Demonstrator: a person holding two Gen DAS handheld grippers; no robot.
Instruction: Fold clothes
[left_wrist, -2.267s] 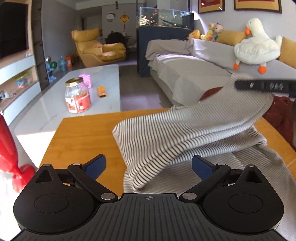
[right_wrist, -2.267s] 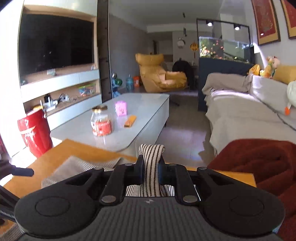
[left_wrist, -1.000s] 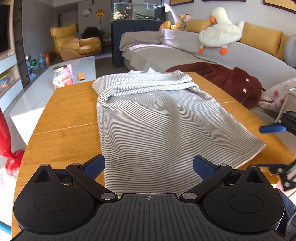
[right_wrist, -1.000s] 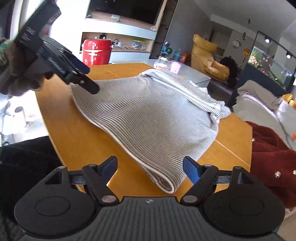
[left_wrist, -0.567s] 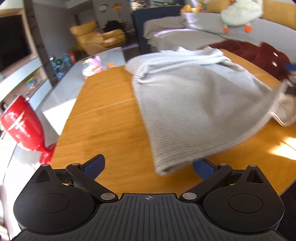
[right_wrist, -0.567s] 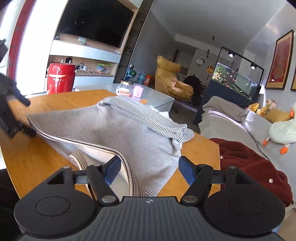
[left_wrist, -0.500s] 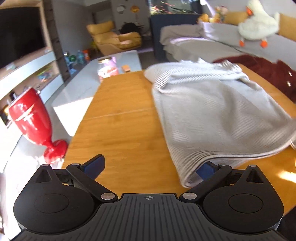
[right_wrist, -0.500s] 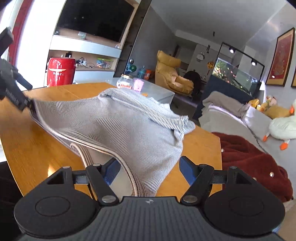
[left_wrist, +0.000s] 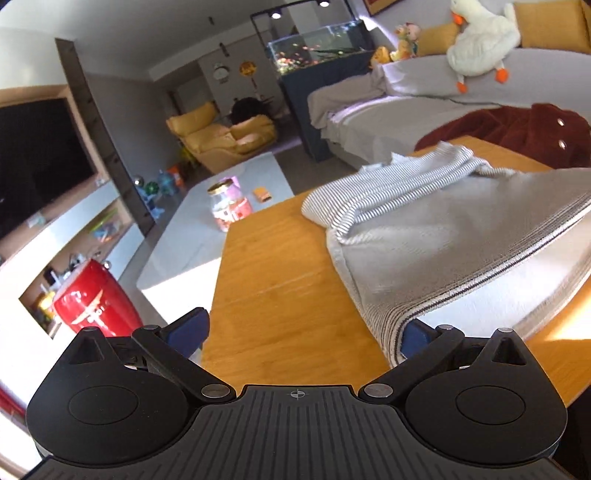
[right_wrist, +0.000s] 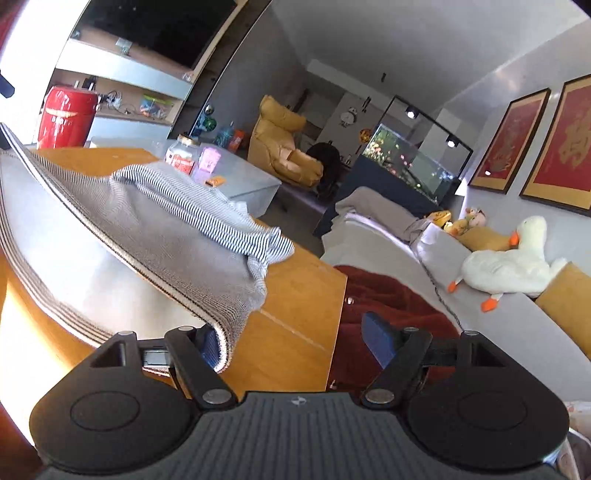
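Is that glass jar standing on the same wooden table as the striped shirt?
No, the jar stands on the white coffee table beyond the wooden table that holds the shirt.

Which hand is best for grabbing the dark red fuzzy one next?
Probably the right. The dark red garment lies straight ahead of the right gripper, whose fingers have just been opening with only the stripy top's corner between them. From the left gripper it sits far off.
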